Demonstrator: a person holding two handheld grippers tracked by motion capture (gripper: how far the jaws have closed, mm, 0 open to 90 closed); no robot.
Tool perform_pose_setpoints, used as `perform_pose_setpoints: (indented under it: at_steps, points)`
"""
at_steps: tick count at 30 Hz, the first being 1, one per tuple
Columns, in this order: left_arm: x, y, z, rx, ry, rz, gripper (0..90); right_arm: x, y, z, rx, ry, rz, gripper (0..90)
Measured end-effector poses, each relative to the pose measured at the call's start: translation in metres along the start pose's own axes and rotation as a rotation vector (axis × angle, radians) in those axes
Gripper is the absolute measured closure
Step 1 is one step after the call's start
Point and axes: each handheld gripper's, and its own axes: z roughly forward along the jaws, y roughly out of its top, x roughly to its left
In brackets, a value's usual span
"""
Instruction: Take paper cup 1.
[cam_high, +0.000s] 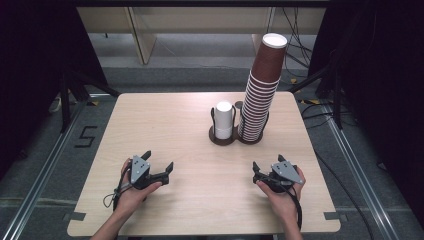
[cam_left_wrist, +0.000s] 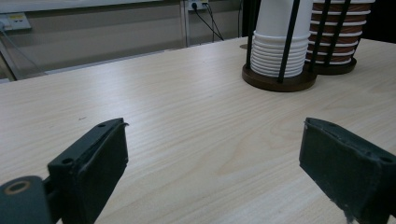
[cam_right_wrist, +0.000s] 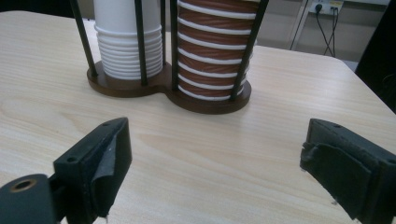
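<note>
High view: wooden table (cam_high: 175, 140), with a dark two-ring cup holder (cam_high: 235, 137) toward its far edge. Inside the holder's left ring, a short stack of white cups (cam_high: 224, 119); inside its right ring, a tall stack of brown cups (cam_high: 261, 90), leaning a little and topped by a white rim. Well short of the holder, left gripper (cam_high: 159, 161) and right gripper (cam_high: 267, 165), both resting low over the table, jaws spread, nothing between them.

Left gripper view: jaws wide apart over bare wood; holder ahead and to the right. White stack cut off by the top edge, its height unreadable here; brown stack half behind it.

Right gripper view: jaws again released and empty, holder straight ahead. Black rods (cam_right_wrist: 141, 42) crossing both stacks, hiding parts of the rims.

Handling, as a judgement: paper cups, light, thin-walled, easily crushed, likely nested tight. Best taken gently at the topmost cup's wall just under the rim, above the rods. Tall brown stack probably prone to tipping.
</note>
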Motion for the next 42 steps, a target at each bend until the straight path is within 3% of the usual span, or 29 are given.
perform_pose_setpoints:
  at_steps: [3, 4, 6, 9, 10, 12, 13, 19, 20, 24, 25, 27, 28, 32, 33, 34, 35, 37, 40, 42]
  points:
    - [0.0, 0.0, 0.002, -0.013, -0.005, -0.001, 7.5, 0.001, 0.0, -0.001, 0.008, 0.014, 0.014, 10.7]
    - [0.0, 0.001, 0.002, 0.001, -0.002, 0.001, 8.4, -0.002, 0.001, 0.001, -0.01, 0.012, -0.032, 11.0]
    - [-0.001, 0.001, 0.002, 0.001, 0.0, 0.001, 10.1, 0.0, 0.001, 0.001, 0.005, 0.026, -0.013, 11.5]
    - [0.0, 0.0, 0.002, -0.025, -0.013, -0.005, 12.1, 0.0, 0.001, 0.002, 0.006, 0.025, -0.022, 12.2]
    - [0.001, 0.0, 0.001, -0.014, -0.018, -0.008, 13.0, 0.0, 0.002, 0.004, -0.004, 0.05, -0.017, 12.2]
    - [0.003, 0.0, 0.001, -0.01, -0.021, -0.025, 13.0, 0.001, 0.005, 0.004, -0.001, 0.04, -0.021, 12.5]
    - [0.003, 0.0, 0.002, -0.009, -0.025, -0.02, 12.8, 0.004, 0.008, 0.004, -0.02, 0.06, -0.013, 12.5]
    - [0.001, 0.005, 0.004, -0.007, -0.046, -0.014, 13.6, 0.009, 0.016, 0.004, -0.028, 0.058, -0.03, 13.9]
    - [0.0, 0.006, 0.004, -0.01, -0.05, -0.011, 13.6, 0.01, 0.017, 0.004, -0.023, 0.058, -0.014, 14.3]
    - [-0.003, 0.011, 0.007, -0.009, -0.067, -0.003, 13.8, 0.009, 0.021, 0.007, -0.051, 0.063, -0.04, 14.9]
    - [-0.003, 0.011, 0.007, -0.009, -0.067, -0.003, 13.9, 0.01, 0.022, 0.006, -0.041, 0.066, -0.024, 15.0]
    - [-0.007, 0.014, 0.011, -0.009, -0.09, 0.021, 13.9, 0.012, 0.023, 0.007, -0.045, 0.07, -0.001, 15.1]
    - [-0.009, 0.015, 0.014, -0.013, -0.098, 0.026, 13.9, 0.011, 0.025, 0.008, -0.05, 0.078, -0.023, 15.2]
    - [-0.015, 0.02, 0.023, -0.015, -0.122, 0.043, 14.0, 0.012, 0.03, 0.01, -0.06, 0.079, -0.028, 15.5]
    - [-0.017, 0.021, 0.026, -0.015, -0.129, 0.049, 14.0, 0.013, 0.031, 0.009, -0.047, 0.076, -0.006, 15.6]
    - [-0.019, 0.022, 0.03, -0.017, -0.138, 0.056, 14.1, 0.012, 0.034, 0.011, -0.068, 0.078, -0.03, 15.7]
    - [-0.023, 0.025, 0.037, -0.014, -0.152, 0.073, 14.1, 0.013, 0.039, 0.012, -0.073, 0.094, -0.021, 16.0]
    - [-0.026, 0.027, 0.043, -0.013, -0.164, 0.082, 14.1, 0.012, 0.041, 0.012, -0.069, 0.082, -0.023, 16.1]
    - [-0.033, 0.035, 0.063, -0.012, -0.197, 0.155, 14.3, 0.014, 0.057, 0.015, -0.088, 0.089, 0.005, 18.1]
    - [-0.036, 0.037, 0.07, -0.003, -0.213, 0.147, 14.2, 0.015, 0.061, 0.017, -0.098, 0.096, 0.007, 19.3]
